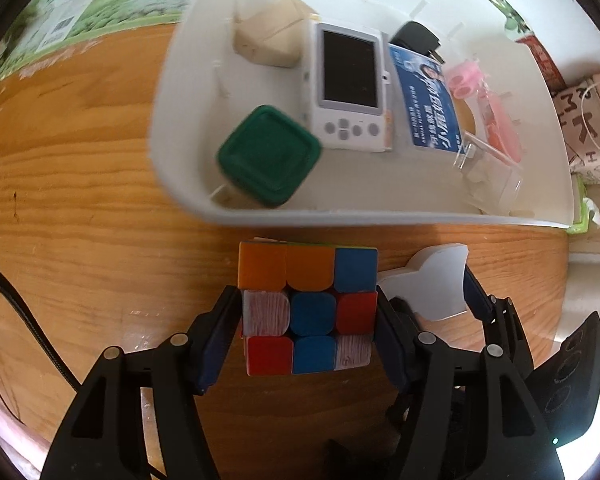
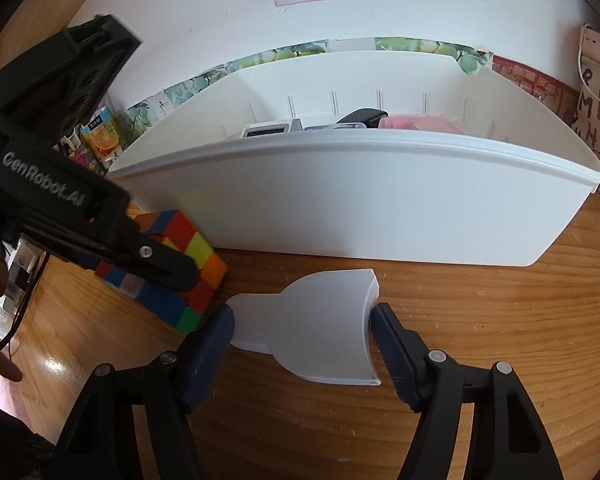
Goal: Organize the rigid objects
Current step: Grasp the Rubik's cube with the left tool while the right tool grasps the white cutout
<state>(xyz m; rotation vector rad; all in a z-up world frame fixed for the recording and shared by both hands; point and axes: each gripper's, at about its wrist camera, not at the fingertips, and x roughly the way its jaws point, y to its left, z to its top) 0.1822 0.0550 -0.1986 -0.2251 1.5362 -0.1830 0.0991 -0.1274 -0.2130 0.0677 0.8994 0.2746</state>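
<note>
left wrist view, nearest: the left gripper points steeply down at the wooden table, its two blue pads closed against opposite side faces of a scrambled puzzle cube, which sits on the table between them, just short of the bin's near wall. at about 3 o'clock of the cube lies a flat white plastic piece with a flared end, and the right gripper's fingers stand on either side of it. right wrist view, nearest: the right gripper is partly open around that piece, the left pad touching its narrow end and the right pad just beside the curved wide edge; whether it is truly clamped cannot be told. farther, toward 12 o'clock, stands a long white bin on the table. inside it, from 10 o'clock round to 2 o'clock: a green square lid on a jar, a beige block, a white handheld game console lying screen up, a blue printed card, a black plug adapter, pink plastic items, and clear plastic pieces. beyond the bin, a white wall with a leafy printed strip.
</note>
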